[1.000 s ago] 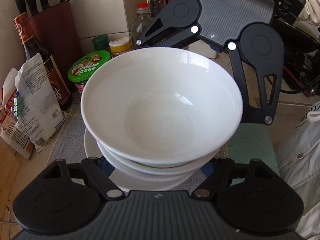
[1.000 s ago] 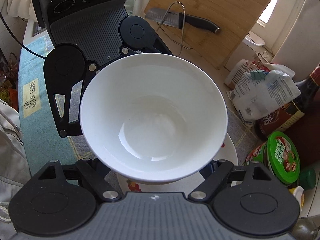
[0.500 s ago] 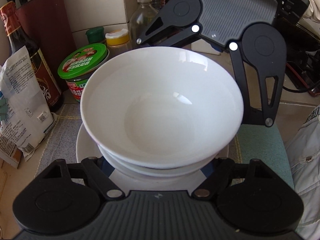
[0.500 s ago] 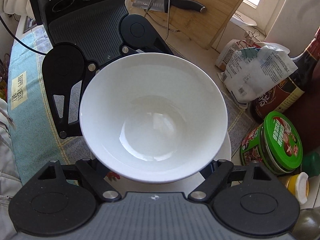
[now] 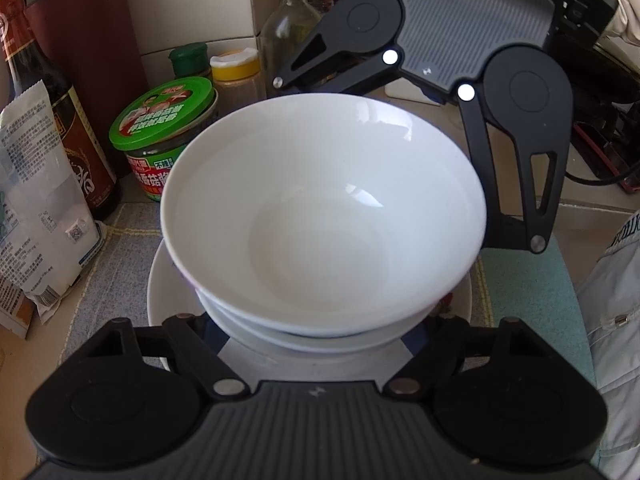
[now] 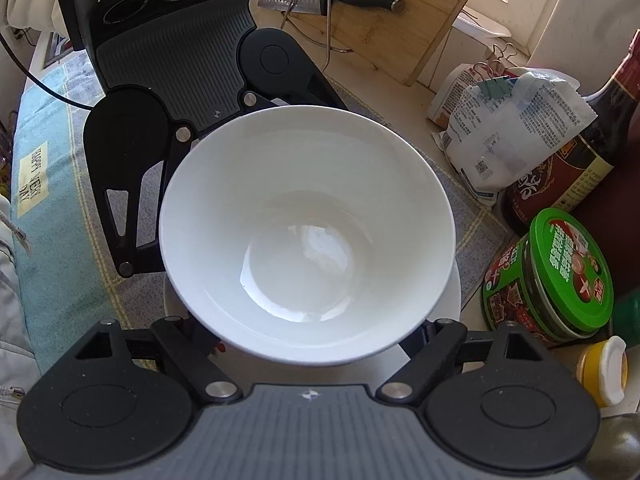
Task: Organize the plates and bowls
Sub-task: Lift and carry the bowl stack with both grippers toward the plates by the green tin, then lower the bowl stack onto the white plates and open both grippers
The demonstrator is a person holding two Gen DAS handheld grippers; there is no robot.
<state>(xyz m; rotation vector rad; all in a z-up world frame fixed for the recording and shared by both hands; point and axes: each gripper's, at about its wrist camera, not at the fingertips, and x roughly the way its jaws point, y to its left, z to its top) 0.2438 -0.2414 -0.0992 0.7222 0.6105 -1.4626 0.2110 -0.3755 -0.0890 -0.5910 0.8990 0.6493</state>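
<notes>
The white bowl [image 5: 324, 216] fills the middle of both wrist views, carried between your two grippers and sitting over a shallower white dish [image 5: 312, 334] that rests on a wide plate [image 5: 164, 300]. That stack stands on a grey woven mat [image 5: 120, 248].

Your left gripper [image 5: 316, 344] reaches under the bowl from 6 o'clock in its own view. Its jaws are part open and spread to either side of the bowl's base, but the fingertips are hidden beneath the bowl. The right gripper [image 6: 308, 340] meets it from the far side in the same part-open pose. Both appear to cradle the bowl, though I cannot tell how firmly.

You look to be nesting the bowl onto the stack. The next move likely calls for lowering it level, seating it, then easing both sets of jaws apart without nudging the dish.

A green-lidded jar [image 5: 164, 132] stands at 10 o'clock and a dark sauce bottle [image 5: 60, 120] at 9.

Against a second ago, the bowl sits closer over the stack, the jar looms larger, and neither grip has changed.
</notes>
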